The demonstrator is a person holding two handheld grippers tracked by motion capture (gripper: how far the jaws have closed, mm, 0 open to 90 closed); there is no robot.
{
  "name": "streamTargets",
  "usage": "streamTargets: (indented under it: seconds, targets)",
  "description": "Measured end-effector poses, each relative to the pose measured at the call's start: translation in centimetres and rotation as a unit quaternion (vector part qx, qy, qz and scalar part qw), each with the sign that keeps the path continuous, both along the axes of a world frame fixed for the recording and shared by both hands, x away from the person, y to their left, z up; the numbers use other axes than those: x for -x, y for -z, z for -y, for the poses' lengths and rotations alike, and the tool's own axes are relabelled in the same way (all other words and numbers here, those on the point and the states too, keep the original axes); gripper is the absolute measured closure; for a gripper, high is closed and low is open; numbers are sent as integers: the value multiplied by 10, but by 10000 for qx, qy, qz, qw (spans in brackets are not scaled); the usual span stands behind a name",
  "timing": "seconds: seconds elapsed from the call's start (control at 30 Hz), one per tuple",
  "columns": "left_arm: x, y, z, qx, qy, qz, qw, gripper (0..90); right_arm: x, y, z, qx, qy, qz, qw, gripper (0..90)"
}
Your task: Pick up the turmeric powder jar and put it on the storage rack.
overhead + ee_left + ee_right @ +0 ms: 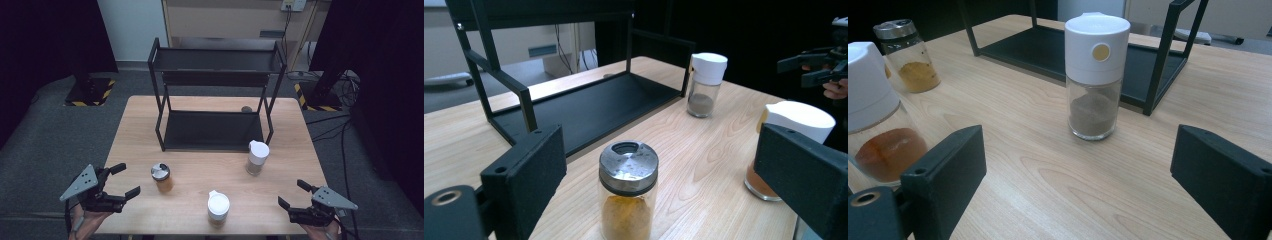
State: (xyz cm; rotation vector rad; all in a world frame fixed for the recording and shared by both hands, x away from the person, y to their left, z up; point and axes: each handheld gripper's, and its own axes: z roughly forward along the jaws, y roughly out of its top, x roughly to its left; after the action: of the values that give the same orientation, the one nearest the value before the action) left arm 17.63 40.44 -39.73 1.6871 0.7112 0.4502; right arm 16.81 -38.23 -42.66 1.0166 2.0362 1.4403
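Observation:
Three spice jars stand on the wooden table (200, 105). A metal-lidded jar of yellow powder (161, 177) (628, 192) (908, 55) is nearest my left gripper (125, 181) (664, 185), whose jaws stand open just left of it with nothing between them. A white-capped jar of orange powder (218, 208) (789, 145) (875, 130) sits at the front middle. A white-capped jar of grey-brown powder (257, 157) (705, 84) (1096, 75) stands in front of my right gripper (294, 195) (1078, 175), which is open and empty at the table's front right corner.
A black two-shelf metal rack (215, 95) (589, 105) (1153, 55) stands at the back of the table. A small dark object (246, 108) lies beside its right rear leg. Pale cabinets (225, 20) stand beyond the table.

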Motion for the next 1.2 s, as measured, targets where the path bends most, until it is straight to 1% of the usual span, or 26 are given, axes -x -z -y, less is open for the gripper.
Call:
streamTargets:
  seconds: [0.03, 0.1, 0.17, 0.2, 0.27, 0.33, 0.37, 0.47, 0.87, 0.9, 1.0, 1.03, 1.07, 1.2]
  targets:
    - [-2, -2, 1, -64, -1, -27, 10000, 55, 0, 0, 0, 0, 0, 0, 10000, 75]
    - [-5, -4, 2, -107, -13, -60, 9999, 53, 0, 0, 0, -1, 0, -5, 10000, 75]
    - [-11, -6, 4, -171, -4, -126, 9998, 52, 0, 0, 0, -9, 1, -8, 10000, 75]
    - [-11, -6, 4, -171, -4, -126, 9998, 52, 0, 0, 0, -8, 2, -8, 10000, 75]
    - [-18, -7, 8, -277, 35, -221, 9994, 52, 0, 0, 0, -8, -2, -11, 10000, 75]
    - [-20, -7, 9, -295, 45, -239, 9993, 52, 0, 0, 0, -7, -2, -12, 10000, 75]
    - [-24, -8, 12, -386, 75, -283, 9988, 52, -1, 0, 0, -5, -5, -17, 10000, 75]
    - [-27, -8, 14, -430, 94, -321, 9985, 52, -1, 0, 0, -5, -12, -20, 10000, 75]
    - [-49, 3, 27, -589, 203, -485, 9969, 50, -1, 0, 0, -7, -17, -11, 10000, 76]
    - [-53, 6, 28, -585, 219, -499, 9968, 50, -1, 0, 0, -10, -17, -11, 10000, 76]
    - [-57, 9, 30, -605, 251, -515, 9965, 50, -1, 0, 0, -10, -19, -11, 10000, 76]
    - [-61, 12, 33, -646, 278, -515, 9962, 50, -1, 0, 0, -10, -18, -11, 10000, 76]
    - [-61, 12, 33, -646, 278, -515, 9962, 50, -1, 0, 0, -10, -18, -11, 10000, 76]
    - [-70, 20, 35, -641, 325, -526, 9960, 50, -1, 0, 0, -8, -19, -10, 10000, 76]
